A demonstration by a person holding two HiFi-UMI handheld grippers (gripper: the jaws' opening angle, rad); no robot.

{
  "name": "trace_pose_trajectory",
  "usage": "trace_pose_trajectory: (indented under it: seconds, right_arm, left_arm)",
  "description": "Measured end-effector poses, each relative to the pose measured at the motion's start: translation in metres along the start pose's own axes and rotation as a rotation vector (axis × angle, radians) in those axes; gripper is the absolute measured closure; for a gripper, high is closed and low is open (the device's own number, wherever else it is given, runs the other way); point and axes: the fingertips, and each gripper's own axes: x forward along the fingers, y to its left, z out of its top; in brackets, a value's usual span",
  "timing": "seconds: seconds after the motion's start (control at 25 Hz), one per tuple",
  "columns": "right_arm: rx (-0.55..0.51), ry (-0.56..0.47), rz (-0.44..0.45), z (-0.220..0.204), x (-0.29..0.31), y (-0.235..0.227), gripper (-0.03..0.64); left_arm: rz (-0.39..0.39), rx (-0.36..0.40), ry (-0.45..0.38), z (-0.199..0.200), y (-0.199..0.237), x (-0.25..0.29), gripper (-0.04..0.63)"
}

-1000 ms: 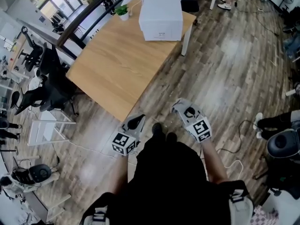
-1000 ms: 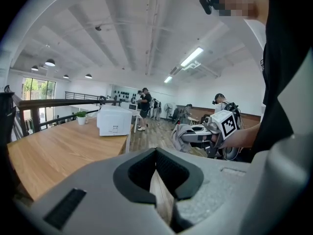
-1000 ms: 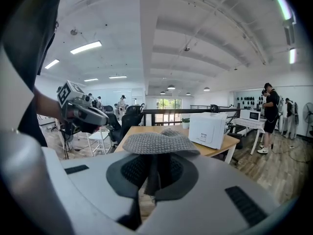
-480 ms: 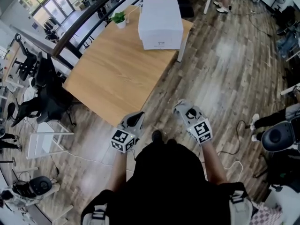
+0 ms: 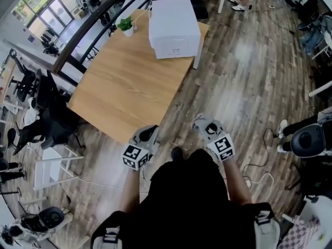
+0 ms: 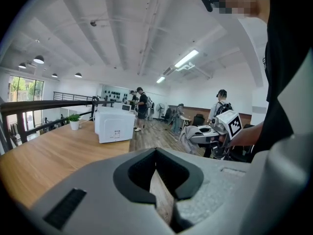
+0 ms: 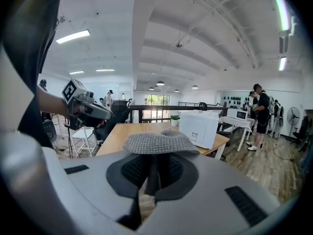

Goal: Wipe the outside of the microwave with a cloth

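The white microwave [image 5: 174, 27] stands at the far end of a wooden table [image 5: 124, 87], well ahead of both grippers; it also shows as a white box in the left gripper view [image 6: 115, 124] and in the right gripper view [image 7: 204, 125]. My right gripper [image 5: 203, 124] is held close to the body, off the table's near corner, shut on a grey knitted cloth [image 7: 159, 142] that bunches over its jaws. My left gripper [image 5: 147, 136] hangs beside it with its jaws closed together and nothing between them [image 6: 159, 180].
A small potted plant [image 5: 126, 24] sits at the table's far left corner. Black office chairs [image 5: 52, 108] and a white frame stool [image 5: 49, 157] stand left of the table. Cables [image 5: 257, 173] lie on the wood floor at right. People stand in the background.
The view has shifted a little closer to the table. Both grippers stay near the body, the cloth still in the right one.
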Motion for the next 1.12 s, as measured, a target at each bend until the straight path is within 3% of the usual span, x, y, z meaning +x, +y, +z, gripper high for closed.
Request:
trace_pose_trajectory:
  seconds: [0.28,0.72,1.12]
  right_arm:
    - [-0.037,-0.016,0.012,0.006,0.002,-0.022,0.601]
    - [-0.092,-0.042,0.062,0.027,0.016,-0.106,0.601]
    - [-0.071,-0.002,0.104,0.001,0.014,-0.159,0.601]
  left_arm:
    - [0.009,-0.009,0.013,0.001,0.003,0.019,0.595]
    - [0.069,0.006,-0.026,0.043,0.005,0.089,0.595]
    - [0.108,-0.026,-0.023,0.046,-0.016,0.135,0.595]
